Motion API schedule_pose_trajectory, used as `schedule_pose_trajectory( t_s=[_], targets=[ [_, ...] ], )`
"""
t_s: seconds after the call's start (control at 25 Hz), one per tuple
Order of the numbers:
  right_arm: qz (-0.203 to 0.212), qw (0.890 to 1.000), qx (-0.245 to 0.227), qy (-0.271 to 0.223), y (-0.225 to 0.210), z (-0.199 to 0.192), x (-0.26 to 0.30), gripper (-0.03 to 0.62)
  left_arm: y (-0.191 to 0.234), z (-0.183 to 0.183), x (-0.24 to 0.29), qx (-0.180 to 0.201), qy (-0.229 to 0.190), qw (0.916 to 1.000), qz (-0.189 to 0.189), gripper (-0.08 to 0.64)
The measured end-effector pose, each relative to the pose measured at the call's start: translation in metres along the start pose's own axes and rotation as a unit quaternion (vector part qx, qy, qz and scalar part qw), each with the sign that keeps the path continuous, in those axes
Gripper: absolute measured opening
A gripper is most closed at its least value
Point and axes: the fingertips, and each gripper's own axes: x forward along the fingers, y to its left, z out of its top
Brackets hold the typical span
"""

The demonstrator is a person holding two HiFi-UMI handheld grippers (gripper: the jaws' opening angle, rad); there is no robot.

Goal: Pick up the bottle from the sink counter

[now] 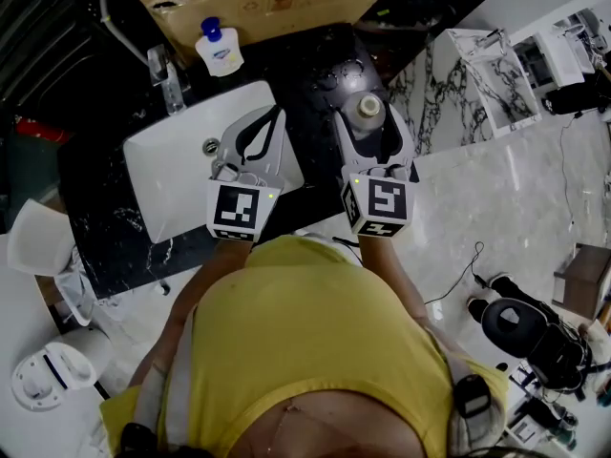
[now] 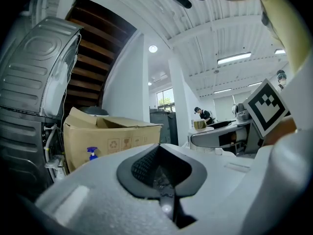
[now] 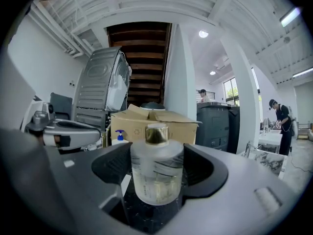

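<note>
Right hand-held gripper [image 3: 156, 156] around gold-capped bottle [image 3: 156, 175]

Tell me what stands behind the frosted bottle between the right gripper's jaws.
A cardboard box, with a blue-capped pump bottle at its left end. The frosted bottle covers the middle of the box's front.

"What's the person wearing?"
"A yellow shirt [image 1: 305, 351]."
"And the tools?"
"The grey plastic left gripper [image 1: 276, 115] and right gripper [image 1: 368, 114], black-padded inside, each with a white cube [image 1: 241, 210] of black square markers."
</note>
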Motion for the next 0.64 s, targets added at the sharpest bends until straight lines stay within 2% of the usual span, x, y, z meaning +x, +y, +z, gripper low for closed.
schedule_pose_trajectory(
  t_s=[0.64],
  targets=[
    [0.017, 1.0, -0.004, -0.002, -0.0039, -0.0005, 0.0024, 0.322, -0.0064, -0.0024, 0.0095, -0.002, -0.003, 1.0, -0.002, 0.0]
  ],
)
